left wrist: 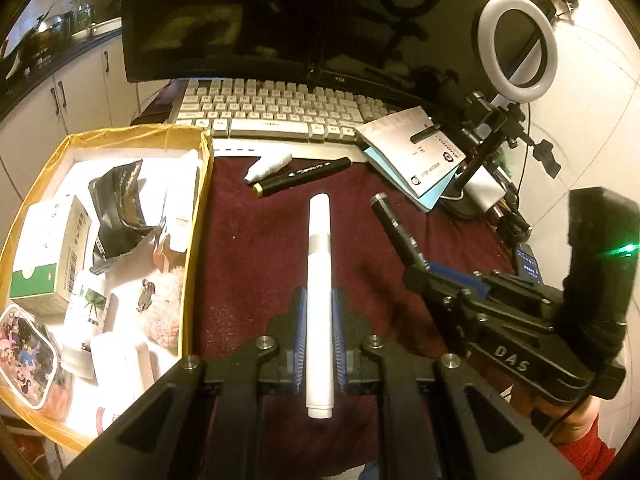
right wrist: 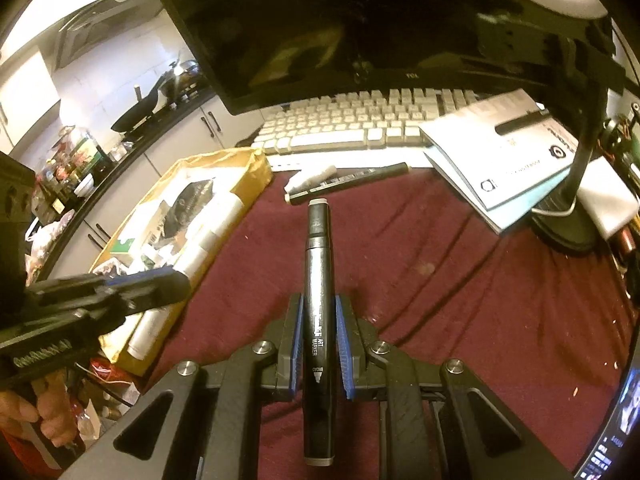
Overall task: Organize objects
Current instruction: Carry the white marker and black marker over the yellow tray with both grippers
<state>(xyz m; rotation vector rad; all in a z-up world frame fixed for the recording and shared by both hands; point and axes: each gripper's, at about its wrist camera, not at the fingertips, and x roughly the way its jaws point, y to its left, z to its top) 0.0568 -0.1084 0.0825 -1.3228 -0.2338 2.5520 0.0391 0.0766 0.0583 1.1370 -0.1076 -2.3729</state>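
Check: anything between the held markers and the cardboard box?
Nothing visible. The left tongs hold the white marker, the right tongs the black marker; only bare maroon cloth lies toward the open yellow-lined cardboard box.

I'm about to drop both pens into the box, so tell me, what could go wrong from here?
1. The left gripper pinches the white pen near one end; most of it juts forward and could swivel or slip.
2. The box is already crowded, so a pen may land on the pile and roll out.
3. The right gripper, shut on the black marker, is close beside the left; both heading to the box could collide.
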